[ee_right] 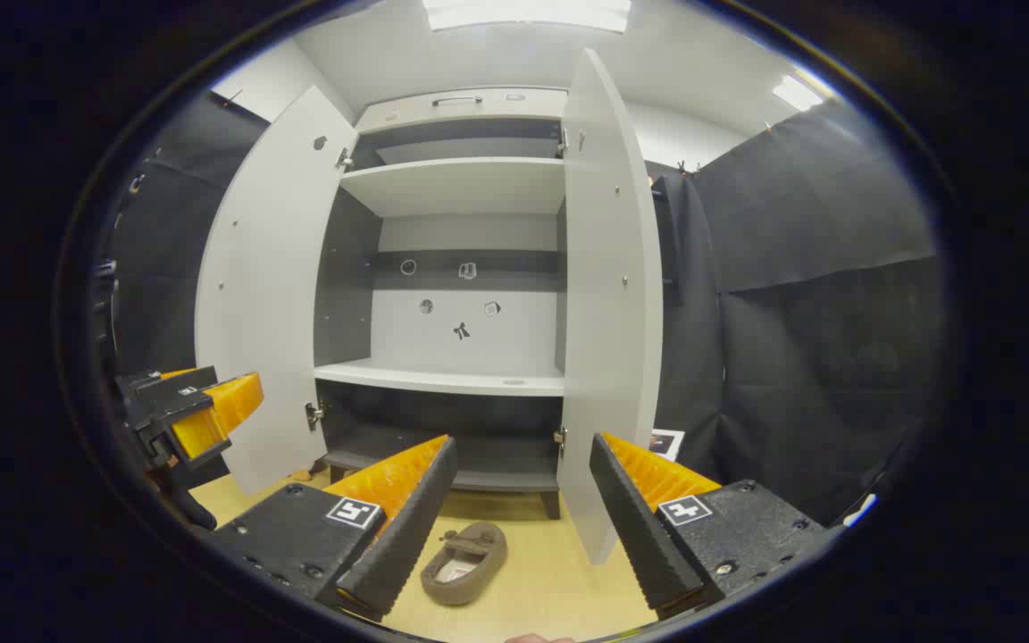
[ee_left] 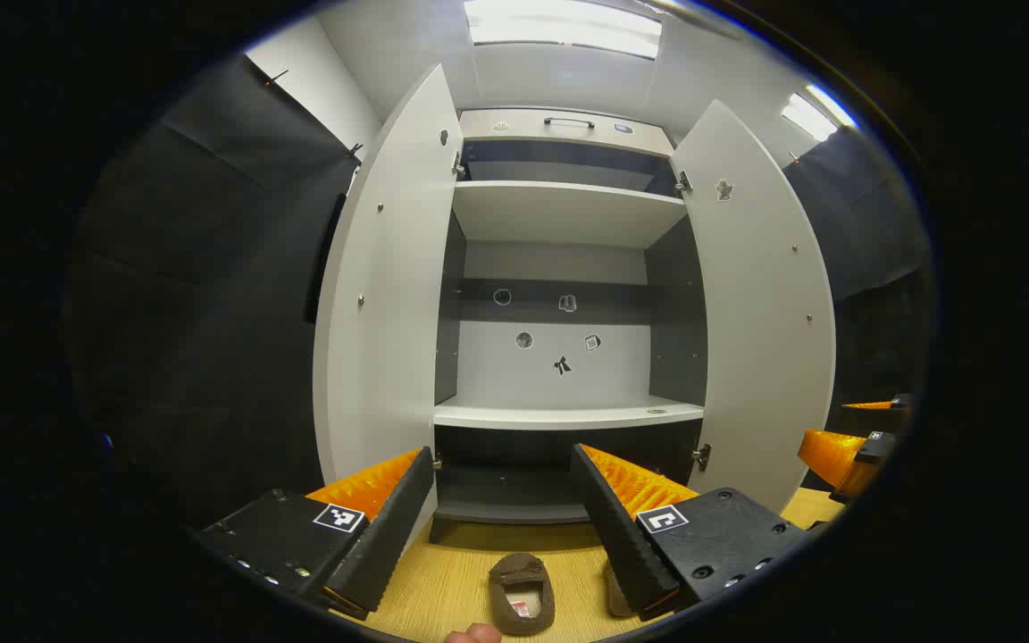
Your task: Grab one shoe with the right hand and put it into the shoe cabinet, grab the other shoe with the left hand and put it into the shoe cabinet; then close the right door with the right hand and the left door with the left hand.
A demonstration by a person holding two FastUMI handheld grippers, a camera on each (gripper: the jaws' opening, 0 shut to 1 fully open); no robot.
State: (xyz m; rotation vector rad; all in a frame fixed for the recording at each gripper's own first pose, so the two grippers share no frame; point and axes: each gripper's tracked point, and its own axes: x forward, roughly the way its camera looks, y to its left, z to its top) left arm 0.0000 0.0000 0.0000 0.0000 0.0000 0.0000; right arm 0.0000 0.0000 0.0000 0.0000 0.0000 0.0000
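Shoe cabinet point(ee_left: 559, 268) wide open, both doors swung out, shelves bare; nothing stowed yet, no door closed. One brown shoe point(ee_left: 522, 593) lies on the wooden floor point(ee_left: 443, 580) just before the cabinet; its mate point(ee_left: 614, 591) peeks beside it. Left hand-held gripper point(ee_left: 504, 527) and right hand-held gripper point(ee_right: 523, 527) both gape, holding nothing; the right door point(ee_right: 608, 295) juts beside the shoe.

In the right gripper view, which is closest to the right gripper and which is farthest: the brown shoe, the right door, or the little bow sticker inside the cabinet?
From the right gripper, nearest first:
1. Brown shoe, on the floor just ahead, between its open jaws.
2. Right door, standing open a little farther on, to the right.
3. Bow sticker, on the cabinet's back wall, farthest.
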